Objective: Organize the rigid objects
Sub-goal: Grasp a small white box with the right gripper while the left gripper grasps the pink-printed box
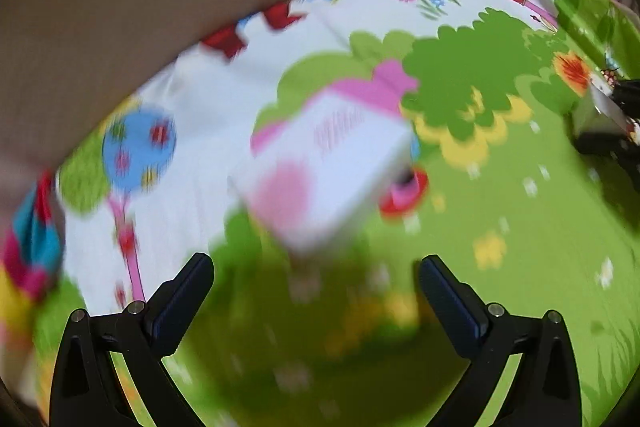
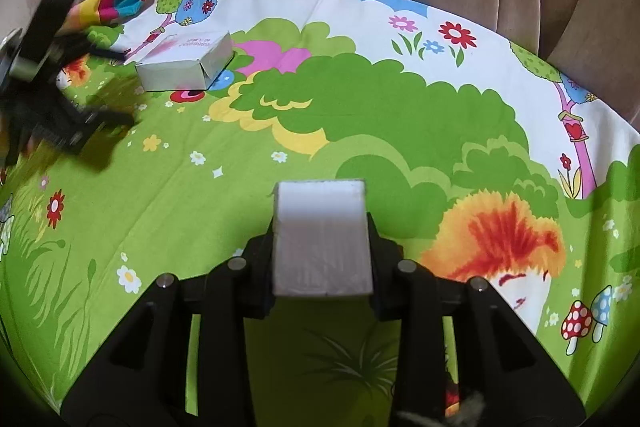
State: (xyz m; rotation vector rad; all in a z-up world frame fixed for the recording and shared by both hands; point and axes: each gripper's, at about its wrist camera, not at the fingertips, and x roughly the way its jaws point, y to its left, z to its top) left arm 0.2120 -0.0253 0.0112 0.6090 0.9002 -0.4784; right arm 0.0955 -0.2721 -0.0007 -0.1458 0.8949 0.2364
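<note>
clamped between my right gripper (image 2: pixel 322 247) at the bottom centre of the right wrist view is a plain white block (image 2: pixel 322 243), held just above the cartoon-print cloth (image 2: pixel 360 131) on the table. my left gripper (image 1: pixel 316 291) fills the bottom of the left wrist view with its jaws wide apart and nothing between them; its picture is badly blurred. ahead of it, mid-frame, sits a white and pink carton (image 1: pixel 324 167), the same box that lies in the upper left of the right wrist view. i judge the sorting to be only partly done: one piece is in hand with no place yet chosen, the carton lies loose, and i can see no bin or tidy row anywhere.
</note>
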